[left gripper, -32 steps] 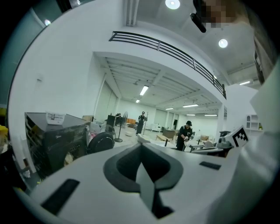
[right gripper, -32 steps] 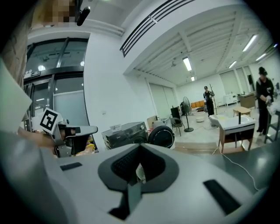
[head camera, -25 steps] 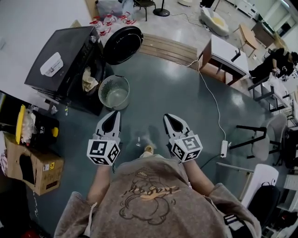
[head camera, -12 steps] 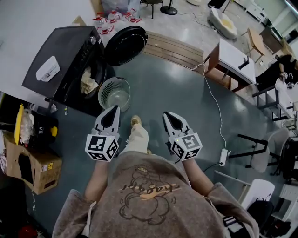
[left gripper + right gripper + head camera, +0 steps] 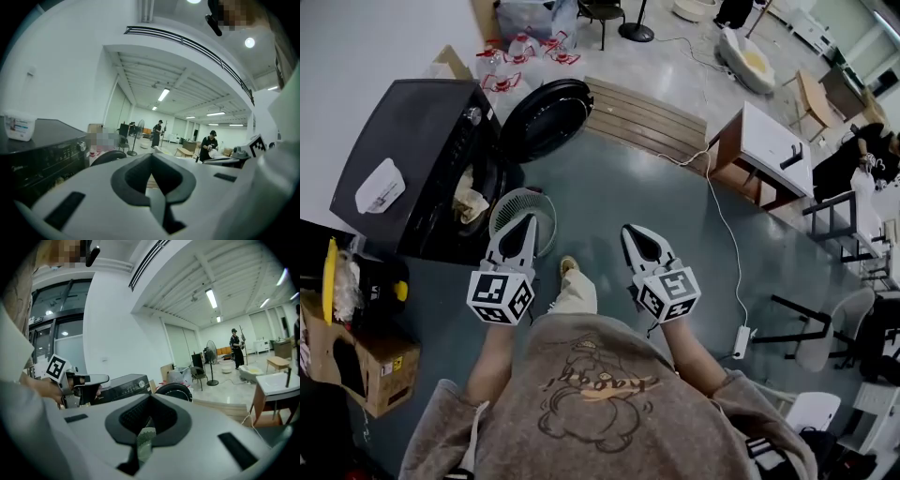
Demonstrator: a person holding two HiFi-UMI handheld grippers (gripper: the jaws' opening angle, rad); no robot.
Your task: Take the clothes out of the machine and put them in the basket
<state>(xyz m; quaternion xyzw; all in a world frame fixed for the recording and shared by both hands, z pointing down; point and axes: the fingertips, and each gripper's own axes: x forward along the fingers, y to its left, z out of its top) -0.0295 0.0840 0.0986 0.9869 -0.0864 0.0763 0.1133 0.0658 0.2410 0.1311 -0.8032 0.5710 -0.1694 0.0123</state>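
Down on the grey floor, the white mesh basket (image 5: 521, 208) stood upright just beside the front of the black machine (image 5: 408, 155), whose round door (image 5: 546, 117) hung wide open. I could see the clothes (image 5: 469, 197) as a pale bundle sitting in the drum's mouth, not in the basket. A small white box (image 5: 380, 185) lay on the machine's top.

I held both tools out in front of the person's chest, side by side and well apart, both pointing towards the machine and basket. The left gripper (image 5: 528, 225) had its jaws pressed together with nothing between them; in the head view its tip lay over the basket's near rim, though I could not tell how high above it. The right gripper (image 5: 630, 232) also had its jaws brought together and pinched nothing; a sliver of the basket's mesh showed behind them in its own view. Between the two tools, one shoe (image 5: 569, 265) of the person was on the floor.

Off to the left sat a cardboard box (image 5: 356, 361). To the right stood a white-topped desk (image 5: 766, 141), and a cable ran across the floor to a power strip (image 5: 739, 342).
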